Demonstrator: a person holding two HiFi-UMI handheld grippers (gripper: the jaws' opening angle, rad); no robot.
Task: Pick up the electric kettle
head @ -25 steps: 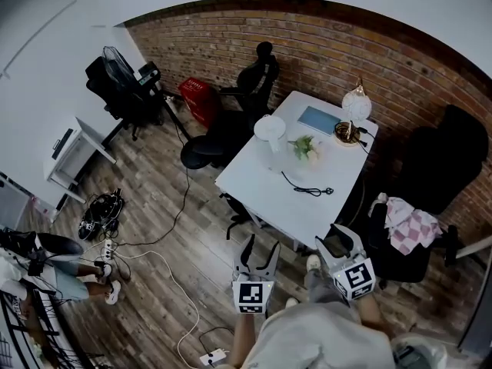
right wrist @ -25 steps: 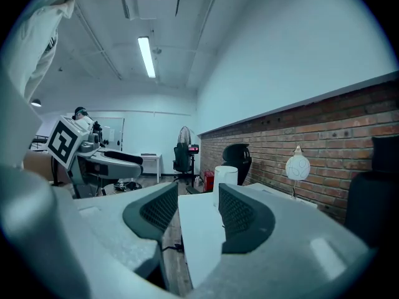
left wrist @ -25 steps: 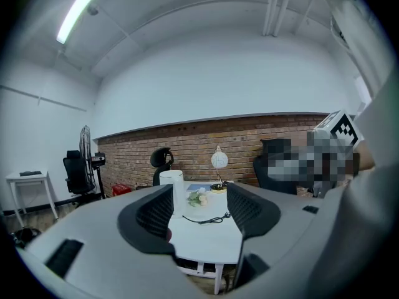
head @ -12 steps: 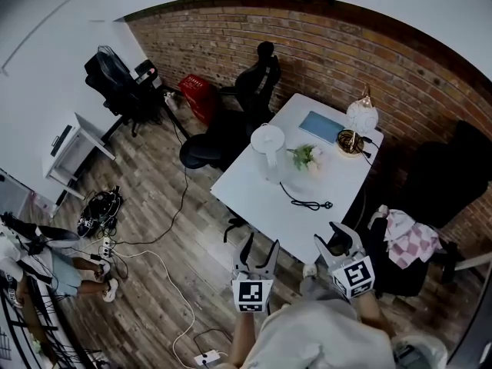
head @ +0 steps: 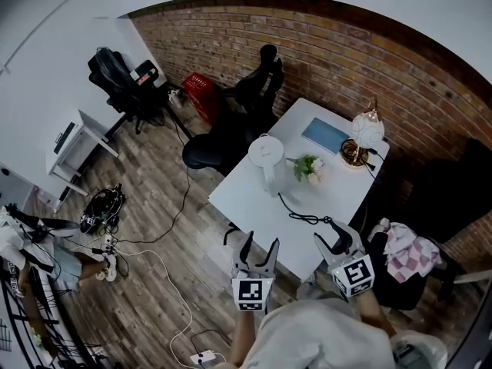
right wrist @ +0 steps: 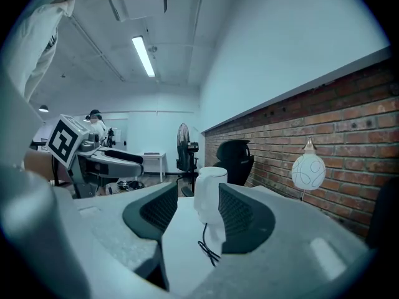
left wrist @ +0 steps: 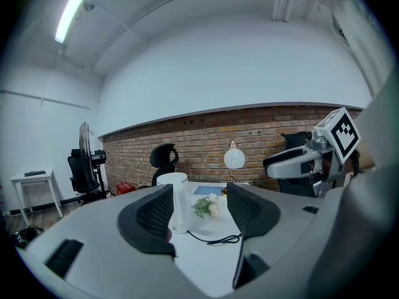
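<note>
The white electric kettle [head: 265,154] stands upright on the left part of the white table [head: 250,206], with a black cord [head: 304,215] lying on the table near it. My left gripper [head: 260,242] hovers at the table's near edge, jaws apart and empty. My right gripper [head: 335,238] is beside it on the right, also parted with nothing in it. In the left gripper view the kettle [left wrist: 179,195] shows far off between the jaws of the left gripper [left wrist: 199,195]. The right gripper view frames the kettle [right wrist: 209,189] between the right gripper's [right wrist: 198,198] jaws.
Flowers [head: 306,167], a blue flat item [head: 324,135], a round lamp [head: 367,129] and a brass dish [head: 354,154] share the table. Black office chairs [head: 246,106] stand behind it; a chair with checkered cloth [head: 407,246] is at right. Cables [head: 165,271] cross the wooden floor.
The table and kettle have come nearer to both grippers as I move toward them. Both grippers' jaws look unchanged.
</note>
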